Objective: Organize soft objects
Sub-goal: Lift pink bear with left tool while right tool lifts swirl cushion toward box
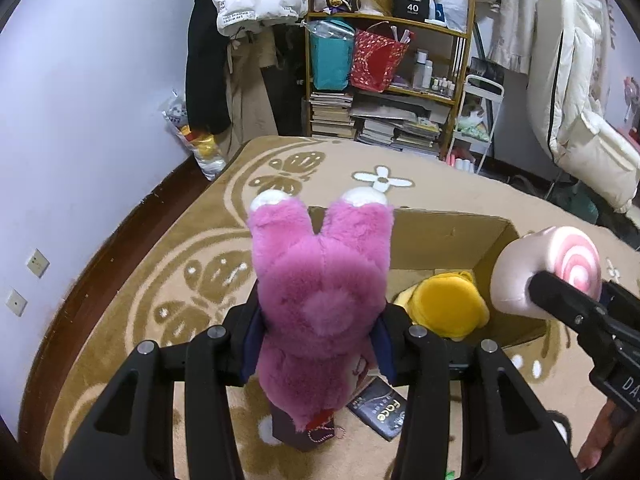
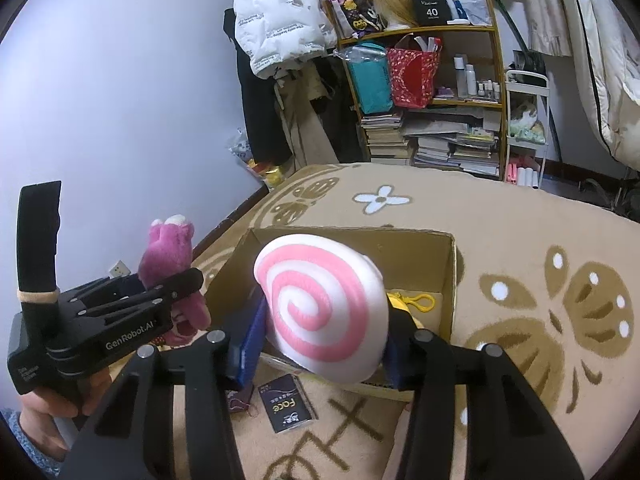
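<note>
Left wrist view: the left claw (image 1: pixel 316 336) clamps a pink plush (image 1: pixel 320 280), upside down above the carpet. The right claw (image 2: pixel 320 332) grips a swirl cushion (image 2: pixel 320 308) over the cardboard box (image 2: pixel 448 280) holding a yellow plush (image 1: pixel 444 304).

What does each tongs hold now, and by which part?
Left tongs: pink plush toy, gripped at its body. Right tongs: swirl cushion, gripped at its sides.

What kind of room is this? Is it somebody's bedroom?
Probably a bedroom or living space at home. A patterned rug covers the floor, a wooden shelf holds bags, bottles and stacked books, and coats hang on the wall.
</note>
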`<action>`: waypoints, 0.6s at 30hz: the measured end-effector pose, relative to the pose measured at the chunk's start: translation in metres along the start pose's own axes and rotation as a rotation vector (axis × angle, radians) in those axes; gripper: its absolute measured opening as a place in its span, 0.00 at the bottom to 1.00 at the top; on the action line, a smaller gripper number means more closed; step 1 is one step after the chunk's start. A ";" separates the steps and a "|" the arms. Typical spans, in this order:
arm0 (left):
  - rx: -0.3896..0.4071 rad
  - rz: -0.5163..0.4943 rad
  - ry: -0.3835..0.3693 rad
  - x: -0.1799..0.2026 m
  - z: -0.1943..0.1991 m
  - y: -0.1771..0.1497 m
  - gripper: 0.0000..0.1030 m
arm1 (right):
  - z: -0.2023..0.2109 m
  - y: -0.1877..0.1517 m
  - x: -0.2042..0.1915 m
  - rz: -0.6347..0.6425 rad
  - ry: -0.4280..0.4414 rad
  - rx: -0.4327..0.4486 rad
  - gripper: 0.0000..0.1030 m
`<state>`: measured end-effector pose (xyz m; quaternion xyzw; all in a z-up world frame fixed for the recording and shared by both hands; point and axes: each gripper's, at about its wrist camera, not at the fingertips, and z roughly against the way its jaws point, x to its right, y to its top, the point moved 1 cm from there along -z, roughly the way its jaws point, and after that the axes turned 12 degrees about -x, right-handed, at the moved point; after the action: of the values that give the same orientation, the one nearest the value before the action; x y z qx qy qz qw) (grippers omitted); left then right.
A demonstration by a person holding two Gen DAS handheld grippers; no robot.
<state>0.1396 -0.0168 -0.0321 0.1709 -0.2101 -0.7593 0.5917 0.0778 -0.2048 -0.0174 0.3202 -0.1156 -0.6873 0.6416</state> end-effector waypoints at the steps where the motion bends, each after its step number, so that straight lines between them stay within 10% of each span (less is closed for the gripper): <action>1: 0.005 0.000 0.007 0.000 -0.001 0.000 0.44 | -0.002 0.000 0.001 0.000 -0.004 0.000 0.50; 18: 0.034 -0.009 0.012 0.004 -0.018 0.005 0.44 | -0.039 0.004 0.015 -0.042 -0.001 -0.064 0.55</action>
<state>0.1518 -0.0238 -0.0450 0.1863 -0.2186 -0.7574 0.5864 0.1042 -0.2101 -0.0491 0.3013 -0.0871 -0.7042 0.6369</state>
